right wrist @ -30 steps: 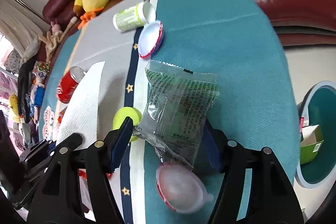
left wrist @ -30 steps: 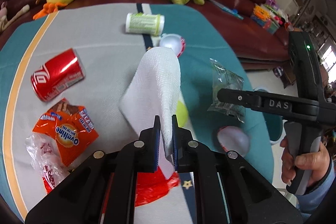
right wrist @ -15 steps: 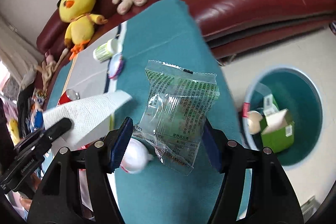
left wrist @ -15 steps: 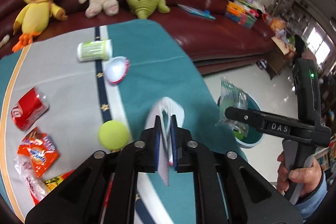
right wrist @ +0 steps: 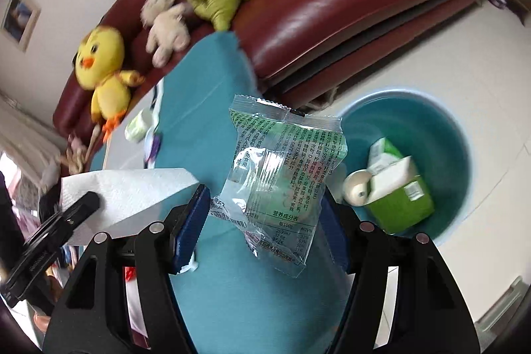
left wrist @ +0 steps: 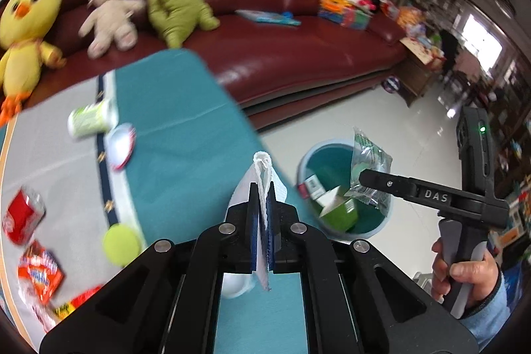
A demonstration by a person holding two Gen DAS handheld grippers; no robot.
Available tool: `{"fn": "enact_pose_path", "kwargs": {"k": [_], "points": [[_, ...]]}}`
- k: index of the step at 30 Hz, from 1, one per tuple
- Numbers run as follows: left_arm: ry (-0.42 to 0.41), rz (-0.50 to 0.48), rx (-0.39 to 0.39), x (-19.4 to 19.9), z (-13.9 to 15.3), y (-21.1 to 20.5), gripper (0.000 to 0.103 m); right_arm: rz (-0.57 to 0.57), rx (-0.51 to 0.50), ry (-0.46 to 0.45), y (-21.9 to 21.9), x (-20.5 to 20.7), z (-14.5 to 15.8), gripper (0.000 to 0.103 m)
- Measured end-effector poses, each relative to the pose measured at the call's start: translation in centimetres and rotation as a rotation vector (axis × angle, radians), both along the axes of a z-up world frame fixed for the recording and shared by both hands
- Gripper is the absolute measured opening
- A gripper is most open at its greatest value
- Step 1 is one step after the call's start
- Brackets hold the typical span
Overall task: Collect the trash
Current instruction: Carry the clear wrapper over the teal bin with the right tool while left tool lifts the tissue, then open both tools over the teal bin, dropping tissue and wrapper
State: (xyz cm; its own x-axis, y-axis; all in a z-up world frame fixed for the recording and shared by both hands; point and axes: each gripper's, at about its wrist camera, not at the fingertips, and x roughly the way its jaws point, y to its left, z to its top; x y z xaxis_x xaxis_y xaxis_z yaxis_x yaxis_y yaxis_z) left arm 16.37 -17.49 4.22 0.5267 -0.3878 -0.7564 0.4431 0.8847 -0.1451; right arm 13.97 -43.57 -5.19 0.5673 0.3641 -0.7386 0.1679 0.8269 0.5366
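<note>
My left gripper (left wrist: 262, 204) is shut on a white paper towel (left wrist: 263, 168), held edge-on above the table's right edge; the towel also shows in the right wrist view (right wrist: 129, 194). My right gripper (right wrist: 265, 214) holds a clear plastic wrapper with green print (right wrist: 282, 175), its jaws wide apart at the wrapper's sides. From the left wrist view the wrapper (left wrist: 368, 165) hangs over the teal trash bin (left wrist: 315, 155). The bin (right wrist: 444, 128) stands on the floor right of the table and holds a green carton (right wrist: 398, 198) and a white cup.
On the table (left wrist: 186, 161) lie a red can (left wrist: 21, 216), an orange Ovaltine packet (left wrist: 39, 271), a yellow-green ball (left wrist: 121, 243), a white-green tub (left wrist: 91, 120) and a round lid (left wrist: 121, 145). A red sofa (left wrist: 298, 48) with plush toys stands behind.
Both grippers have swung right, from over the table to its right edge. The bin has come closer and the wrapper now hangs over it. Both still hold their items.
</note>
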Motion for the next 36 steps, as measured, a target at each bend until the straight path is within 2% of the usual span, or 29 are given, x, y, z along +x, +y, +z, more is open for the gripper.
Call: {"fn": "enact_pose_path", "kwargs": {"k": [5, 9, 12, 16, 23, 24, 26, 27, 28, 31, 36], "points": [[-0.052, -0.084, 0.011, 0.4, 1.5, -5.3, 0.004, -0.097, 0.012, 0.001, -5.0, -1.0, -0.7, 0.062], [-0.033, -0.162, 0.010, 0.9, 1.1, -9.5, 0.005, -0.139, 0.012, 0.015, -7.8, -1.9, -1.5, 0.062], [0.015, -0.218, 0.023, 1.1, -0.8, -12.4, 0.005, -0.166, 0.021, 0.031, -9.5, -2.4, -2.3, 0.062], [0.108, -0.276, 0.055, 1.4, -4.8, -15.5, 0.005, -0.205, 0.044, 0.064, -11.8, -2.9, -3.9, 0.062], [0.224, -0.309, 0.121, 3.1, -10.2, -19.3, 0.007, -0.231, 0.059, 0.095, -13.7, -2.9, -5.3, 0.062], [0.235, -0.305, 0.132, 3.3, -10.8, -19.7, 0.011, -0.235, 0.059, 0.098, -13.9, -2.8, -5.4, 0.062], [0.251, -0.293, 0.161, 3.9, -11.9, -20.2, 0.029, -0.241, 0.060, 0.105, -14.2, -2.7, -5.7, 0.062], [0.251, -0.281, 0.175, 4.0, -12.3, -20.1, 0.051, -0.243, 0.061, 0.109, -14.2, -2.6, -5.8, 0.062], [0.241, -0.269, 0.188, 4.2, -12.5, -20.0, 0.068, -0.246, 0.062, 0.113, -14.3, -2.6, -5.9, 0.062], [0.209, -0.251, 0.196, 4.1, -12.5, -19.0, 0.080, -0.251, 0.064, 0.125, -14.6, -2.3, -6.5, 0.063], [0.207, -0.224, 0.190, 4.5, -12.6, -17.2, 0.086, -0.247, 0.068, 0.143, -14.5, -1.8, -7.1, 0.063]]}}
